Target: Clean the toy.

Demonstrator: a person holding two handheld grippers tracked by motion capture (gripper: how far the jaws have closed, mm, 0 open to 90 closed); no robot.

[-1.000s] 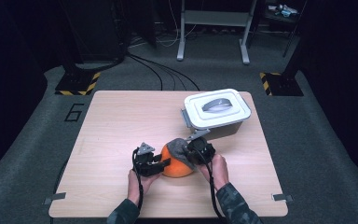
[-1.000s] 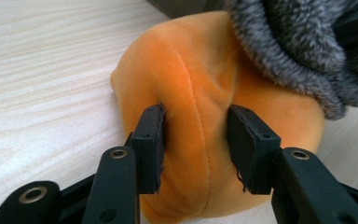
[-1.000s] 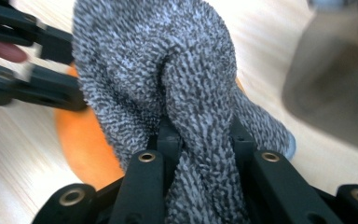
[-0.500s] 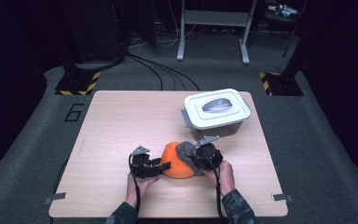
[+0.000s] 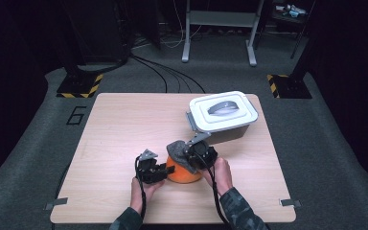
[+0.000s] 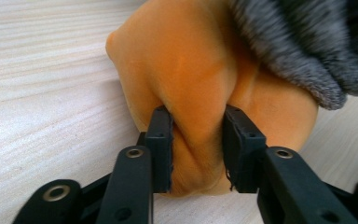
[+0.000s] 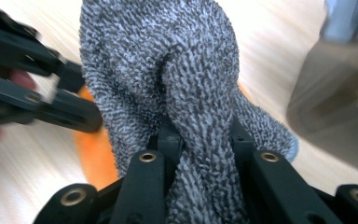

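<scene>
Grippers both clamped: left gripper (image 6: 196, 149), jaws just closing, pinches orange cloth (image 6: 186, 70); right gripper (image 7: 200, 140) at its 3 o'clock grips grey cloth (image 7: 168, 60); lidded box (image 5: 223, 115) at 1 o'clock.

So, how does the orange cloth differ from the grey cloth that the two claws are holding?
The orange cloth looks smooth, while the grey cloth is fuzzy and speckled. The orange cloth lies bunched on the table, and the grey cloth lies draped over its top. The left claw pinches a fold of the orange cloth, having just closed further; the right claw pinches the grey cloth. Both are soft and crumpled.
</scene>
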